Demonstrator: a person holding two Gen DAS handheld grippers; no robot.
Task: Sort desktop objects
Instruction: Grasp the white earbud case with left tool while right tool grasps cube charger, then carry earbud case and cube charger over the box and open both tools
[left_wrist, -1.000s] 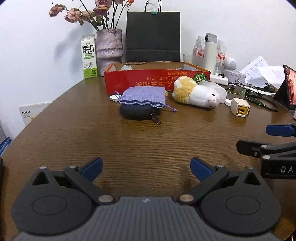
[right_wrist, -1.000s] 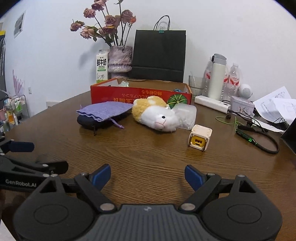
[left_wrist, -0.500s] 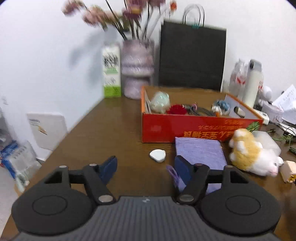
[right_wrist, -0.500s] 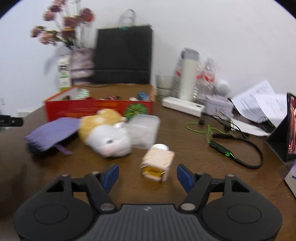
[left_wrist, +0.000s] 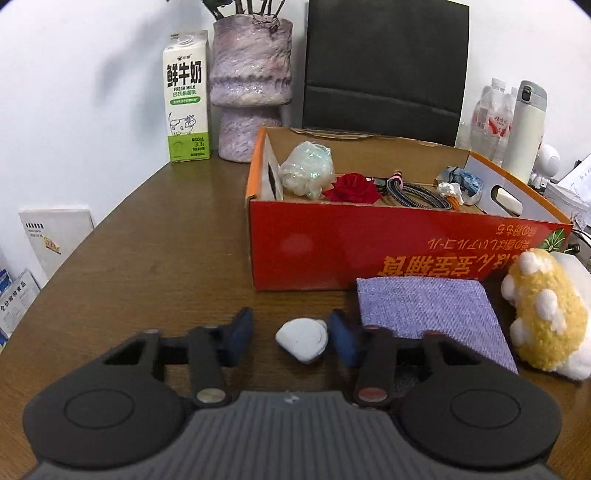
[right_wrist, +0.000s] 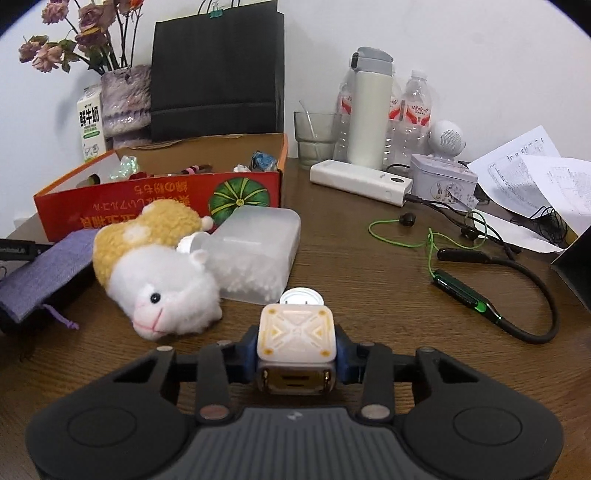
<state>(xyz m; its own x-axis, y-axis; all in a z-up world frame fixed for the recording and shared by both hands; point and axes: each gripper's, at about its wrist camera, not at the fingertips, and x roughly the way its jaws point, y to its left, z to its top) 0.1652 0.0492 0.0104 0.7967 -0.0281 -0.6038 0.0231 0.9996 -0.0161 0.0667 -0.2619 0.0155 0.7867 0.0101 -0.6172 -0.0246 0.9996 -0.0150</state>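
Note:
My left gripper (left_wrist: 291, 338) is open around a small white earbud case (left_wrist: 302, 339) on the brown table; the right pad touches or nearly touches it, the left pad stands apart. My right gripper (right_wrist: 297, 356) is shut on a cream cube charger (right_wrist: 296, 341). The red cardboard box (left_wrist: 332, 251) holds a red rose, cables and wrapped items; it also shows in the right wrist view (right_wrist: 147, 195). A purple pouch (left_wrist: 428, 310) lies on a dark case. A yellow-and-white plush hamster (right_wrist: 155, 269) lies beside a frosted plastic box (right_wrist: 258, 251).
A milk carton (left_wrist: 186, 96), a vase (left_wrist: 251, 85) and a black paper bag (left_wrist: 384, 62) stand behind the box. To the right are a white power bank (right_wrist: 360, 181), thermos (right_wrist: 369, 107), bottles, a green-cabled neckband earphone (right_wrist: 480, 280) and papers (right_wrist: 532, 173).
Both grippers moved forward and lower. The left closed in around the white case. The right closed on the cube charger, which was lying free between its fingers before.

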